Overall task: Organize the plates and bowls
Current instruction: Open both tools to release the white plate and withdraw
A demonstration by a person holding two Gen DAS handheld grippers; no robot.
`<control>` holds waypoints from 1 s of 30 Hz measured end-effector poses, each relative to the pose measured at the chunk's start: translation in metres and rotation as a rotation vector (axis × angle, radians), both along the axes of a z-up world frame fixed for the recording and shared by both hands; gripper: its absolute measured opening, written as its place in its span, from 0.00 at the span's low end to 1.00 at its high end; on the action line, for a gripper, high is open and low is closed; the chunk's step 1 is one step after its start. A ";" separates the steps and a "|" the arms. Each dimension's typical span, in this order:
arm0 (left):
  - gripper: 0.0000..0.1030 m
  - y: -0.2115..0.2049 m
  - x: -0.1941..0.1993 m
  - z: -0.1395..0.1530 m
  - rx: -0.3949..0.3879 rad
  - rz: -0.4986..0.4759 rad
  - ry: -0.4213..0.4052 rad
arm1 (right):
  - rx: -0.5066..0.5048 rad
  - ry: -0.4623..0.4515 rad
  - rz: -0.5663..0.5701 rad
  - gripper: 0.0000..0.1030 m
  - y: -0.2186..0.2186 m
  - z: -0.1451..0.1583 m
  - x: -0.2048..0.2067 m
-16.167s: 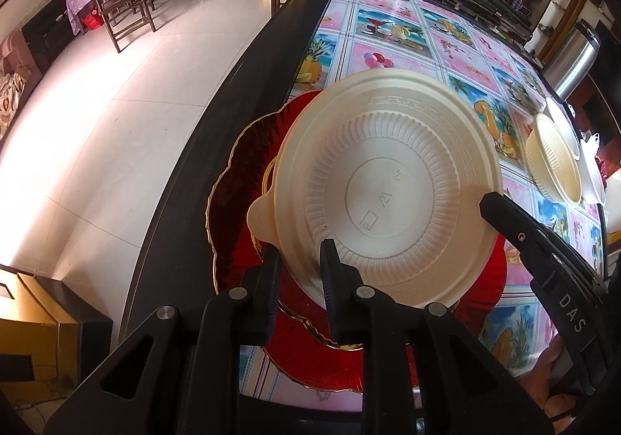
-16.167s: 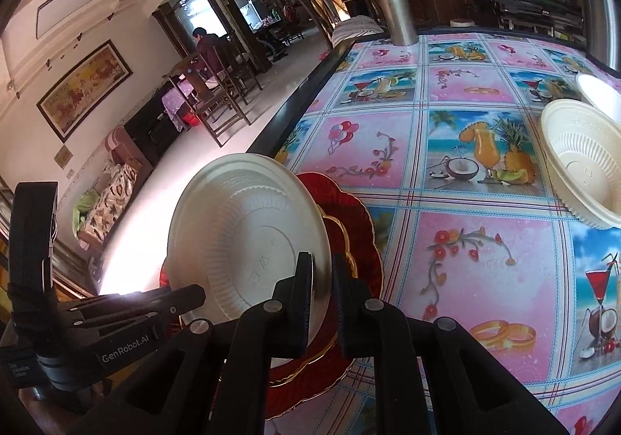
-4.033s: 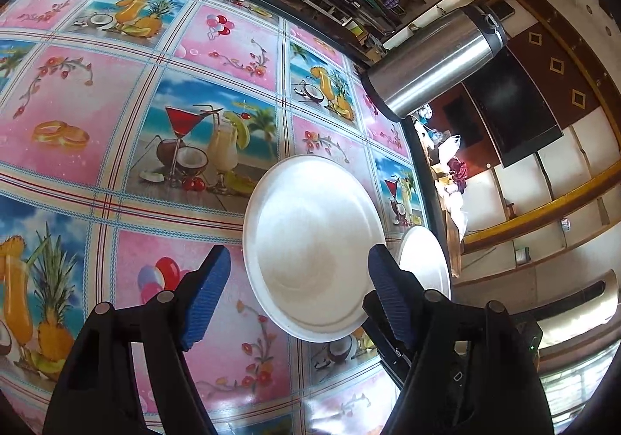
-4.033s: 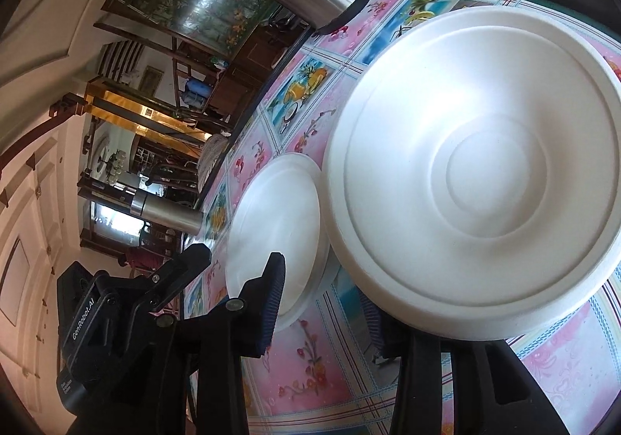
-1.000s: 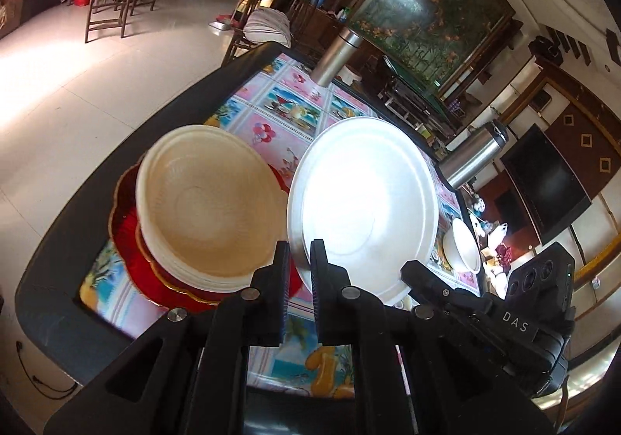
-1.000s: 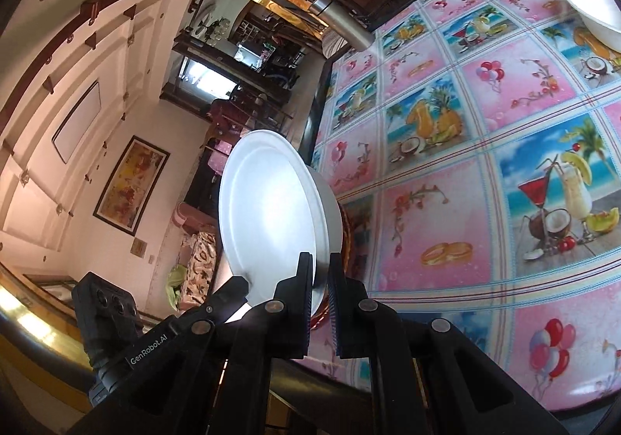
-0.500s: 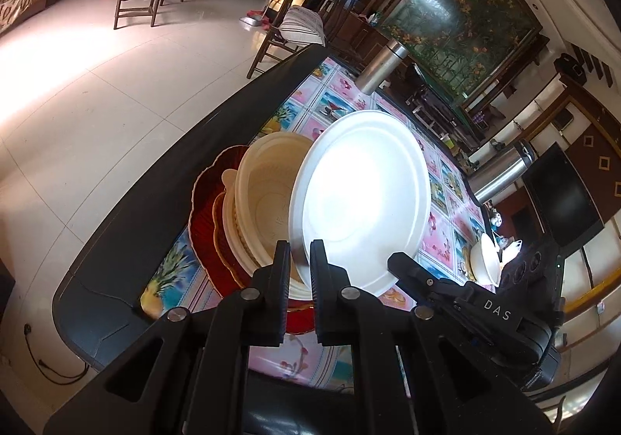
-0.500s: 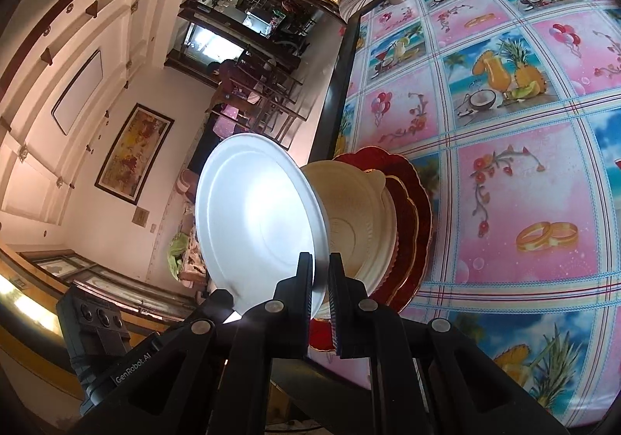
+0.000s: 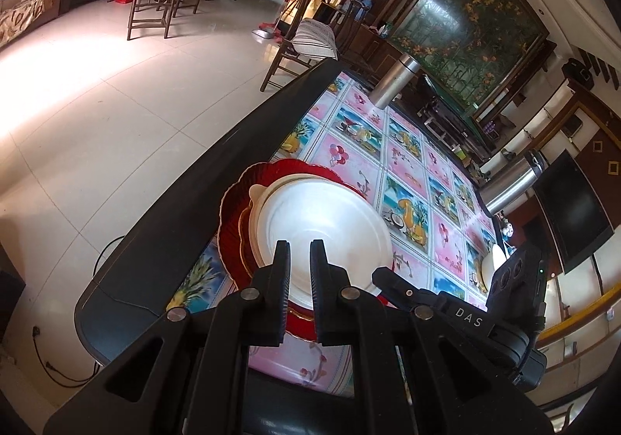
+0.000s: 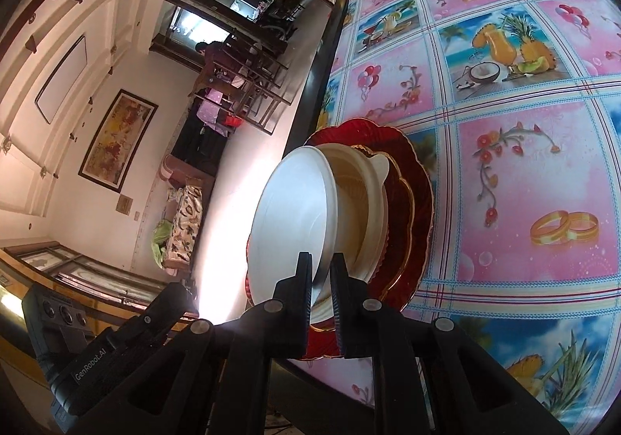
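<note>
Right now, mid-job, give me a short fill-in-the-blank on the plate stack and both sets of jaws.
1. Both grippers, left and right, pinch the rim of the ____ plate.
2. Under it sits a cream ____.
3. The lowest dishes are ____ scalloped plates.
4. The stack stands near the table's ____ black edge.

Missing: white; bowl; red; left

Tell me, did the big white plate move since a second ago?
Yes. The white plate, pinched by both grippers, has tipped down over the cream bowl on the red plates, no longer hanging beside that stack.
</note>
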State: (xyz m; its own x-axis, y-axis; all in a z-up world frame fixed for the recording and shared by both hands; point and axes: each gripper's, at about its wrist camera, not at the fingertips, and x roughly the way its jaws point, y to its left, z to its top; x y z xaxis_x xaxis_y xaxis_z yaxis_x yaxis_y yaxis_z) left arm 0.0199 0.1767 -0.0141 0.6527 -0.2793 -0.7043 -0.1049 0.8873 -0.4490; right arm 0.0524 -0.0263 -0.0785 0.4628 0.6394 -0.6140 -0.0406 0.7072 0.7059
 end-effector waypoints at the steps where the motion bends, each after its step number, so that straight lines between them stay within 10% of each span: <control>1: 0.08 -0.002 0.000 0.000 -0.001 -0.005 -0.001 | -0.002 0.001 0.003 0.13 0.001 0.000 0.000; 22: 0.08 -0.056 -0.007 0.008 0.027 -0.148 0.010 | 0.060 -0.044 0.011 0.26 -0.044 0.030 -0.021; 24: 0.15 -0.071 -0.006 0.007 0.034 -0.185 0.022 | 0.072 -0.052 -0.018 0.26 -0.061 0.034 -0.023; 28: 0.60 -0.105 -0.005 0.004 0.053 -0.239 0.040 | 0.094 -0.062 -0.096 0.29 -0.106 0.036 -0.028; 30: 0.61 -0.123 -0.004 0.002 0.061 -0.279 0.055 | 0.106 -0.065 -0.143 0.30 -0.133 0.036 -0.031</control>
